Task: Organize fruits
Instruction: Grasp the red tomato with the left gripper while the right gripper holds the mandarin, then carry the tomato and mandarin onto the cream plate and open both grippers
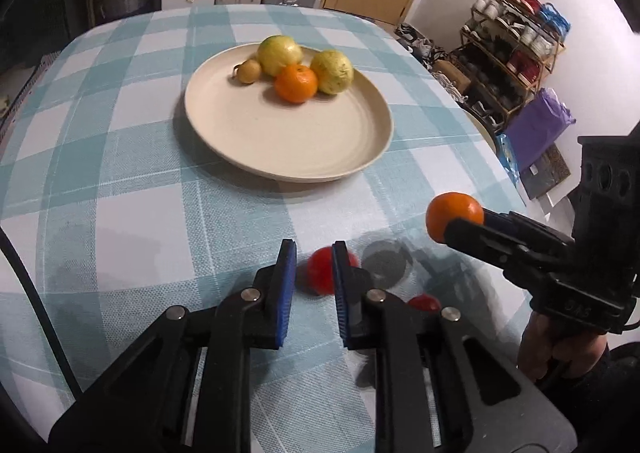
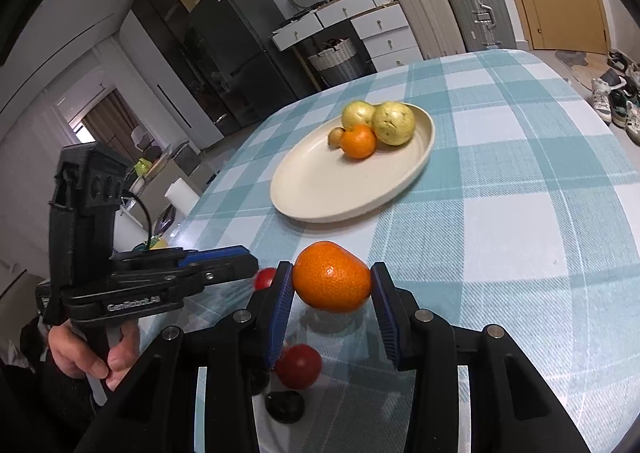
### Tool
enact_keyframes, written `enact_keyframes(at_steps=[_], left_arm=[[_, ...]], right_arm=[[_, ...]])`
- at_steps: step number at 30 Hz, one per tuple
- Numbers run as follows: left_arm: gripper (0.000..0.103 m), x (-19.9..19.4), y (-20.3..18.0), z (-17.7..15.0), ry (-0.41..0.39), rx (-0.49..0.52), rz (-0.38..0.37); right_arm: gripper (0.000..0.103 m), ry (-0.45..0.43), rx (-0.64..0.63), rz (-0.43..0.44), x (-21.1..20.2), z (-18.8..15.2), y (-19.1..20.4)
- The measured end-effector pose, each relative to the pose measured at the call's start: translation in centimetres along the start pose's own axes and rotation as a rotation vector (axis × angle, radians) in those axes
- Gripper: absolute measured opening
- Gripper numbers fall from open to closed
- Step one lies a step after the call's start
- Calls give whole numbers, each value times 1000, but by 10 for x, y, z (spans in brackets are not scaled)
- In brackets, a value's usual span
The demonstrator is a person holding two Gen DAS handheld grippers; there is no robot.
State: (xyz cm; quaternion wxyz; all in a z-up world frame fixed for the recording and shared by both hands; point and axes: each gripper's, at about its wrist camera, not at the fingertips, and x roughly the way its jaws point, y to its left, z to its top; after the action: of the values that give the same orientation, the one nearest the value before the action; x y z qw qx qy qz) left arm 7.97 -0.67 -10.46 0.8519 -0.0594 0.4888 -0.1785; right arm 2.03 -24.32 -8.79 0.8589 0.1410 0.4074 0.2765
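Right tongs [image 2: 332, 293] clamped on a mandarin [image 2: 332, 277] above the checked surface [image 1: 120, 193], left tongs [image 1: 314, 277] drawn together, empty, over a red tomato [image 1: 320, 273]: carry level to the plate [image 1: 280, 145], lower gently beside the fruit, then release.

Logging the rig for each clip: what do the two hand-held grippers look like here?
Both are black plastic pistol-grip tools with silver pivot pins and ribbed blue pads. The left hand-held gripper bears white lettering on its side, too blurred to read for certain, a boxy black block on top and a thin black cable. The right hand-held gripper looks the same, with faint embossed characters on its body.
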Motion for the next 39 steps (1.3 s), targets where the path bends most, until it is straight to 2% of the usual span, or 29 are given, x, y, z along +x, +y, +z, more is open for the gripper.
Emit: enact_keyframes(at_steps=[11, 14, 16, 19, 22, 29, 31, 32, 33, 39], left_arm=[[17, 12, 5, 3, 15, -52, -45], [29, 15, -1, 5, 18, -52, -76], [30, 17, -3, 6, 24, -60, -102], [38, 23, -6, 4, 39, -52, -89], [38, 31, -8, 1, 58, -43, -61], [37, 39, -8, 8, 40, -36, -32], [34, 44, -14, 10, 60, -1, -28], [27, 46, -16, 9, 71, 13, -23], [27, 47, -17, 8, 74, 25, -18], [27, 41, -14, 8, 74, 15, -45]], right_arm=[[40, 12, 26, -5, 6, 0, -9], [40, 8, 37, -6, 5, 0, -13], [40, 8, 37, -6, 4, -1, -14], [40, 8, 38, -5, 3, -2, -15], [40, 8, 41, -3, 3, -3, -17], [40, 7, 50, -1, 3, -4, -20], [40, 10, 54, 1, 4, -5, -21], [40, 11, 54, 1, 4, -5, -21], [40, 12, 52, 1, 4, -5, -21], [40, 12, 42, 2, 6, -1, -19]])
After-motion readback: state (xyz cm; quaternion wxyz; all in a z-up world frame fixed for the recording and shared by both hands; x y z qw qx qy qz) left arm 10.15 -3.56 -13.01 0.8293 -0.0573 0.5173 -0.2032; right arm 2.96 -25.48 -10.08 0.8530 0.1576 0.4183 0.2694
